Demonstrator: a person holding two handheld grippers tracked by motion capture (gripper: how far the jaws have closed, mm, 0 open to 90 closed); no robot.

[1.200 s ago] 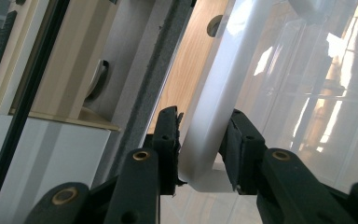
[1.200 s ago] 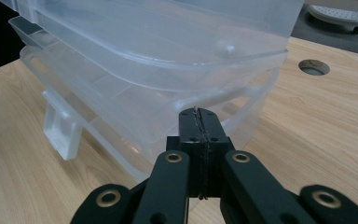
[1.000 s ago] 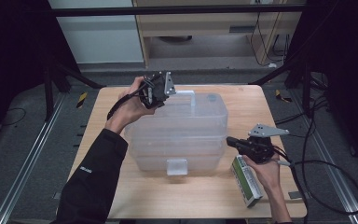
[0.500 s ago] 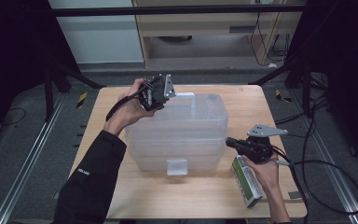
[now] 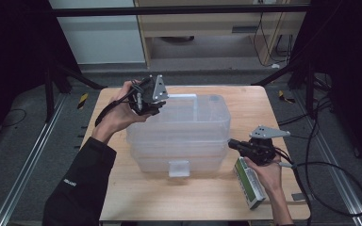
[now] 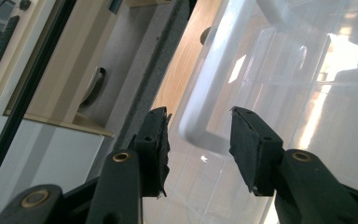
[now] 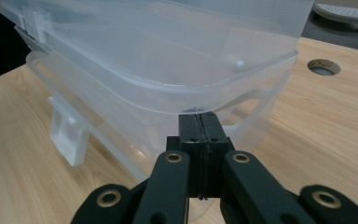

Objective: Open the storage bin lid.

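At the left of the high view, my left gripper (image 5: 156, 104) hovers at the upper left corner of the clear plastic storage box (image 5: 179, 136), which sits mid-frame on the light wooden worktop (image 5: 122, 188). In the left gripper view, the white bar handle (image 6: 200, 112) on the translucent lid (image 6: 307, 93) runs up from between the jaws, its rounded corner in the gap. The jaws have just been opening and now stand about half apart, neither pad pressing on the handle. As I read it, the step is letting go of the handle, so I would finish opening before drawing the gripper back, keeping the pads clear of the bar so the lid is not dragged.

Moving right, my right gripper (image 5: 232, 143) sits at the box's right side in the high view. Its 2 jaws are fully closed, pad against pad, with nothing between them; in the right gripper view the tips rest just under the lid's overhanging rim (image 7: 223, 105), touching it or nearly so. I would hold that hand steady as a brace. A green-and-white rectangular carton (image 5: 250, 183) lies on the worktop at the lower right.
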